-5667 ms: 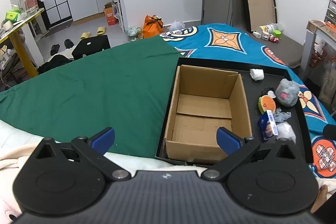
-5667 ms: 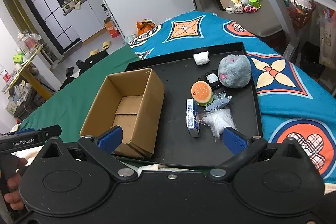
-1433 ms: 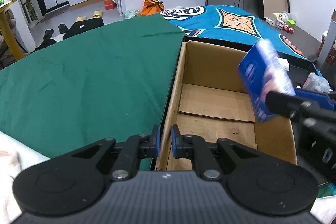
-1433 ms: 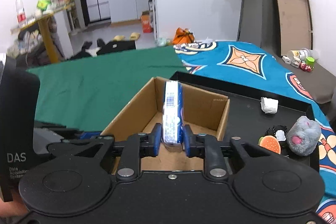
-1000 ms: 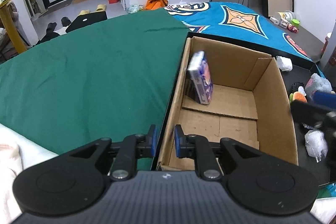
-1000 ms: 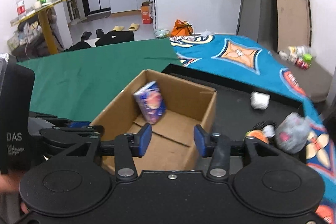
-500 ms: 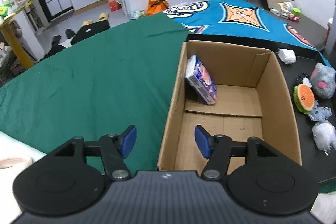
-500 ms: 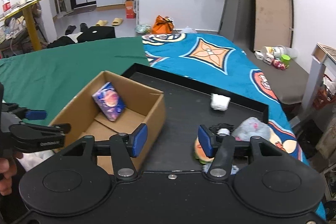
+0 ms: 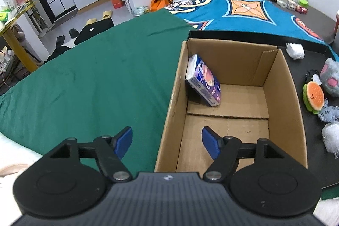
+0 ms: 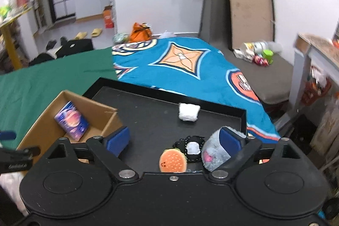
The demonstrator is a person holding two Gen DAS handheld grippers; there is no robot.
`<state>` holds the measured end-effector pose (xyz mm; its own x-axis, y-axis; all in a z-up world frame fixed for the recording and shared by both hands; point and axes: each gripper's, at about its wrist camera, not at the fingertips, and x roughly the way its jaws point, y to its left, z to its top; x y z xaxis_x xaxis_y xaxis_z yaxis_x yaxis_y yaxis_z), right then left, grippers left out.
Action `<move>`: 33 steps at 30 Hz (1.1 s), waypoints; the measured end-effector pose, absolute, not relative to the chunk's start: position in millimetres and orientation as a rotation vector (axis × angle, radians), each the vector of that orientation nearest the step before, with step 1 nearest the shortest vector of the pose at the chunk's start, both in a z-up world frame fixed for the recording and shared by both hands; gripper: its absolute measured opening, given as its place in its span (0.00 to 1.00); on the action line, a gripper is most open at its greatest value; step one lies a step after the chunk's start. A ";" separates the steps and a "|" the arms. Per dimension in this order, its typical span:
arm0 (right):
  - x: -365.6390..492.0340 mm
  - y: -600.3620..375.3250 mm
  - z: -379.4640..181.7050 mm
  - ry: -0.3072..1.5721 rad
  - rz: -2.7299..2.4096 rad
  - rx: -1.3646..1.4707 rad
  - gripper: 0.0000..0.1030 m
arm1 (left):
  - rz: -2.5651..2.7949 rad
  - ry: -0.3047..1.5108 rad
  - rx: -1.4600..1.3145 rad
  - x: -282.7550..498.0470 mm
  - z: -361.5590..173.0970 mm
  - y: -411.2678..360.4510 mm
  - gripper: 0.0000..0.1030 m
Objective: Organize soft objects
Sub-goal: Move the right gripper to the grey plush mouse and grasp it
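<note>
A cardboard box stands on the left of a black tray. A blue tissue pack leans against the box's left wall; it also shows in the right wrist view. My left gripper is open and empty, straddling the box's near left wall. My right gripper is open and empty above the tray, over a burger plush, a grey plush and a small black-and-white toy. A white soft lump lies farther back.
The tray lies on a bed with a green cloth and a blue patterned blanket. A clear plastic bag and a grey-blue soft piece lie on the tray's right. A table stands at right.
Both grippers have opened wider. My right gripper has swung right from the box to above the plush toys. The tissue pack stays leaning in the box.
</note>
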<state>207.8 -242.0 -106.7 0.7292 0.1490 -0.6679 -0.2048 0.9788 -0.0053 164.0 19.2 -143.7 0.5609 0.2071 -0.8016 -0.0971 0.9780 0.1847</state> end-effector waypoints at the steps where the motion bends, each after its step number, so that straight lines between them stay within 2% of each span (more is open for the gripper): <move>1: 210.6 -247.7 -111.1 0.737 0.192 -0.051 0.89 | 0.183 0.961 0.129 164.5 -143.7 18.2 0.69; 9: 221.5 -274.8 -127.5 0.741 0.132 0.005 0.98 | 0.221 0.957 0.160 176.5 -140.3 6.1 0.70; 19: 241.4 -303.2 -157.7 0.807 0.082 0.069 0.98 | 0.262 0.986 0.232 189.4 -150.6 -17.9 0.71; 33: 265.9 -328.6 -192.7 0.801 0.049 0.120 0.98 | 0.360 1.034 0.332 219.6 -168.1 -38.8 0.71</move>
